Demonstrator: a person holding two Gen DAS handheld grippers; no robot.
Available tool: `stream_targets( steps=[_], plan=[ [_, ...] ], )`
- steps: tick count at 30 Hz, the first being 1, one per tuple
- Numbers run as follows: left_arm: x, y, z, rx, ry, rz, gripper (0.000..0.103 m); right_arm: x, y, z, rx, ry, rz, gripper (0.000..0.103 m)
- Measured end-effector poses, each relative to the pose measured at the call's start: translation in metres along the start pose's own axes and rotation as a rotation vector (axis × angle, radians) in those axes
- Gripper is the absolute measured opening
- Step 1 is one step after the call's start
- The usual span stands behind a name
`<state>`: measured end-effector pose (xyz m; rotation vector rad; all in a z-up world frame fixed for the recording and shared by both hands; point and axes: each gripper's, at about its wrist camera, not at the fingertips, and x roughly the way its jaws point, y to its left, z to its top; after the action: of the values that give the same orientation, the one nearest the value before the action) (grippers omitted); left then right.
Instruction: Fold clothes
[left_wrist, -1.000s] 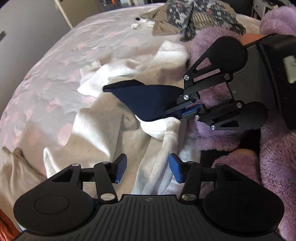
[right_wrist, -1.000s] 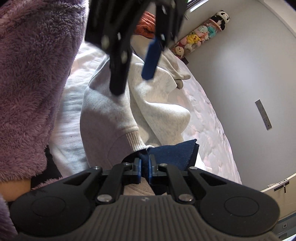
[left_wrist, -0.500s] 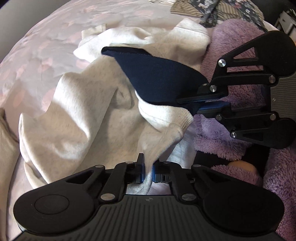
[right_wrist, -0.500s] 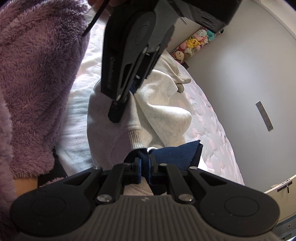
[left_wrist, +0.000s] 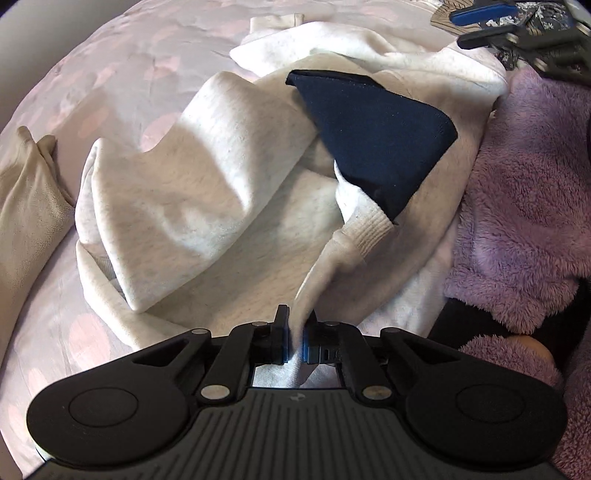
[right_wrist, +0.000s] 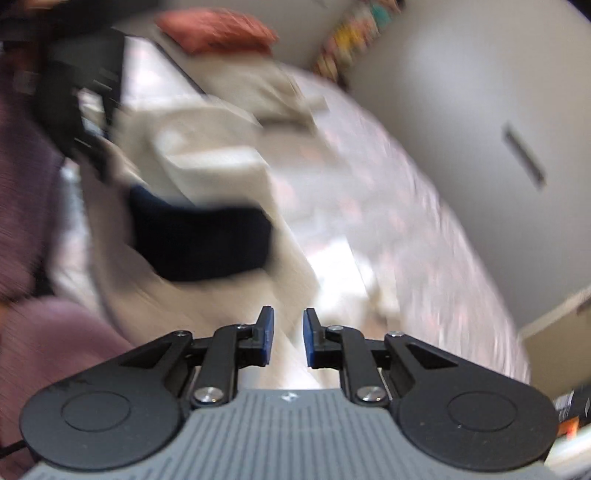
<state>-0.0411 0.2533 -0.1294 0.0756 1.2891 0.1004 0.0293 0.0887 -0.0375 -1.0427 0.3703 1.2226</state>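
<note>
A pale grey sweatshirt (left_wrist: 207, 192) is spread crumpled across the pink-patterned bed (left_wrist: 110, 62), its sleeve pinched by the left gripper (left_wrist: 294, 338). A navy cloth (left_wrist: 376, 140) is seen lying on the sweatshirt. The right gripper (right_wrist: 288, 338) is opening, nothing between its jaws.

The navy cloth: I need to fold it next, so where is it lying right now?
In the left wrist view the navy cloth lies upper right of centre on the pale grey sweatshirt, just above its ribbed cuff, beside the purple fleece.
</note>
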Motion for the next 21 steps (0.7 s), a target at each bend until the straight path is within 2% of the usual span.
stream_targets(
  steps=[1,3,4,7,8,10,11,13,15,19,21],
  plan=[
    [0.0,0.0,0.0,0.0,-0.002,0.002,0.005,0.011,-0.016,-0.004,0.042,0.04,0.029,0.022],
    [0.001,0.0,-0.001,-0.005,-0.004,0.004,0.005,0.032,-0.04,-0.011,0.108,0.115,0.094,0.039],
    [0.001,0.001,-0.001,-0.008,-0.006,0.005,0.005,0.042,-0.05,-0.015,0.144,0.146,0.126,0.043],
    [-0.001,0.001,-0.003,-0.025,-0.01,0.003,0.005,0.061,-0.068,-0.028,0.292,0.198,0.254,0.046],
    [-0.002,0.002,-0.004,-0.031,-0.011,0.003,0.005,0.067,-0.073,-0.033,0.343,0.214,0.297,0.043],
    [-0.003,0.003,-0.005,-0.043,-0.011,0.004,0.005,0.066,-0.073,-0.038,0.392,0.218,0.344,0.028],
    [-0.003,0.003,-0.005,-0.052,-0.011,0.008,0.005,0.06,-0.072,-0.038,0.395,0.212,0.354,0.02],
    [-0.006,0.006,-0.007,-0.074,-0.02,0.021,0.005,0.045,-0.069,-0.041,0.398,0.185,0.366,0.011],
    [-0.012,0.011,-0.009,-0.1,-0.038,0.033,0.005,0.029,-0.068,-0.044,0.409,0.149,0.369,0.01],
    [-0.028,0.024,-0.014,-0.154,-0.078,0.053,0.004,-0.022,-0.062,-0.049,0.381,0.039,0.291,0.008],
    [-0.04,0.03,-0.021,-0.173,-0.092,0.06,0.004,-0.049,-0.056,-0.053,0.363,-0.011,0.283,0.008]
  ],
)
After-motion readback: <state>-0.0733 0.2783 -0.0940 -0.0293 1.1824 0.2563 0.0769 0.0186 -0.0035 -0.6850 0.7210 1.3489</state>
